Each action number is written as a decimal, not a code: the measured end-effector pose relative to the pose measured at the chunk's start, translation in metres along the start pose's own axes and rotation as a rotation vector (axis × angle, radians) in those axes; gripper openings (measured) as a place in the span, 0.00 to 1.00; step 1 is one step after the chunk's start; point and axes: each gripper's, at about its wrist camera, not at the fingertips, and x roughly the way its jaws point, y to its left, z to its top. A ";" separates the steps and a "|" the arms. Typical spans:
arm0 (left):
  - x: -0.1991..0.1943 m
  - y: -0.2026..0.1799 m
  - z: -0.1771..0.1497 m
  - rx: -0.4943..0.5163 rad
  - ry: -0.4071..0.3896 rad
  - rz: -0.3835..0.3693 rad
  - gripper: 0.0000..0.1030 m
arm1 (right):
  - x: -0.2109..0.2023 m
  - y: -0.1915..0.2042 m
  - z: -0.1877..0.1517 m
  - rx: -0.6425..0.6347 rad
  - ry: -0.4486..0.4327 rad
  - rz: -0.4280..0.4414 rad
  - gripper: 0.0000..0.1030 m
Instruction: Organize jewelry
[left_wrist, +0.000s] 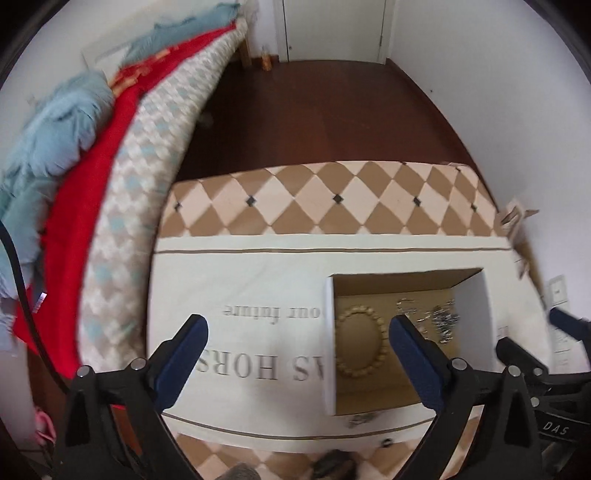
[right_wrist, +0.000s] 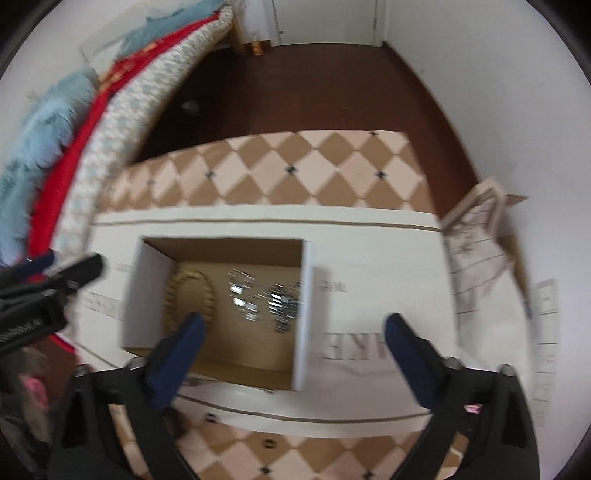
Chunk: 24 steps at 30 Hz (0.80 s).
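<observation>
An open white cardboard box (left_wrist: 487, 314) (right_wrist: 304, 321) sits on a white printed cloth. Inside lie a beige beaded bracelet (left_wrist: 360, 343) (right_wrist: 190, 291) on the left and silver chain jewelry (left_wrist: 439, 317) (right_wrist: 269, 299) on the right. My left gripper (left_wrist: 299, 328) is open and empty, above the cloth at the box's left side. My right gripper (right_wrist: 295, 328) is open and empty, over the box's near right part. The right gripper also shows at the right edge of the left wrist view (left_wrist: 532, 339), and the left gripper at the left edge of the right wrist view (right_wrist: 66, 273).
The cloth lies on a table with a tan and cream diamond pattern (left_wrist: 332, 199) (right_wrist: 280, 173). A bed with red, blue and checked bedding (left_wrist: 110, 166) (right_wrist: 74, 147) runs along the left. A paper bag (right_wrist: 480, 236) stands at the table's right. Small dark objects (left_wrist: 332, 465) lie near the front edge.
</observation>
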 end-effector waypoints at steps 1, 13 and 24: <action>0.000 0.000 -0.003 0.002 -0.004 0.009 0.97 | 0.001 0.000 -0.003 -0.002 0.000 -0.014 1.00; -0.022 -0.002 -0.027 0.001 -0.069 0.054 0.99 | -0.008 0.005 -0.034 0.011 -0.045 -0.069 1.00; -0.104 0.013 -0.061 -0.049 -0.262 0.108 0.99 | -0.084 0.002 -0.067 0.029 -0.204 -0.061 1.00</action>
